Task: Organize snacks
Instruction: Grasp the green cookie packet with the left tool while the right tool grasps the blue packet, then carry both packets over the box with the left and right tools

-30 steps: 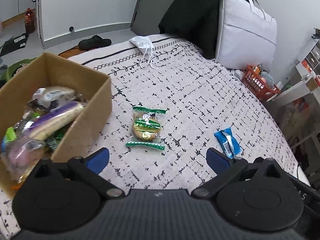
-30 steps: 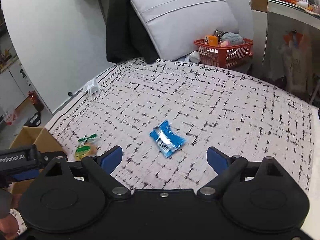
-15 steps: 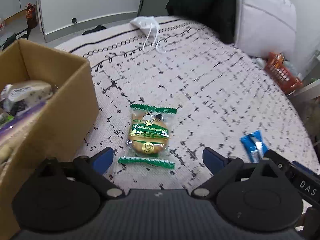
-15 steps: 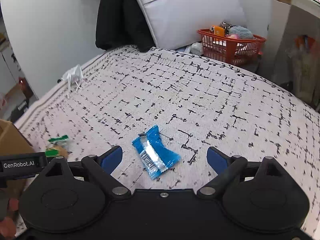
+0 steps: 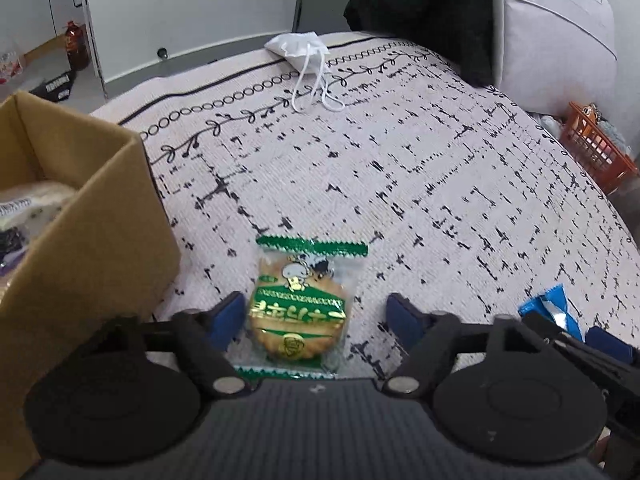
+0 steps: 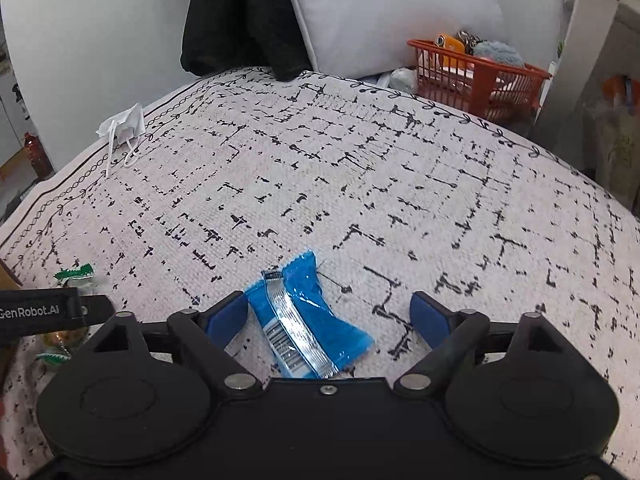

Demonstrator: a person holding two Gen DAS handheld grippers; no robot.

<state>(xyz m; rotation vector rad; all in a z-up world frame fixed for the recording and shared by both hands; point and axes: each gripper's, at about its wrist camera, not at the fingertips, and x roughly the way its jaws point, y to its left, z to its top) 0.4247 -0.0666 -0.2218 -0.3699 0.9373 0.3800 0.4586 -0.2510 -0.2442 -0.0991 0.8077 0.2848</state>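
A green-wrapped cookie packet (image 5: 302, 306) lies on the patterned bedspread, between the open jaws of my left gripper (image 5: 316, 314). Its edge also shows in the right wrist view (image 6: 74, 274). A blue snack packet (image 6: 306, 318) lies between the open jaws of my right gripper (image 6: 328, 314), close to the left pad; it also shows in the left wrist view (image 5: 550, 308). A cardboard box (image 5: 92, 224) holding several snacks stands to the left of the cookie packet.
A white face mask (image 5: 298, 48) lies near the far edge of the bedspread (image 6: 360, 168). A grey bag (image 6: 384, 12) and black clothing (image 6: 236, 16) lean at the back. An orange basket (image 6: 476, 76) sits beyond the far right edge.
Both grippers moved forward and down. The cookie packet now lies between the left jaws and the blue packet between the right jaws. The left jaws have narrowed somewhat.
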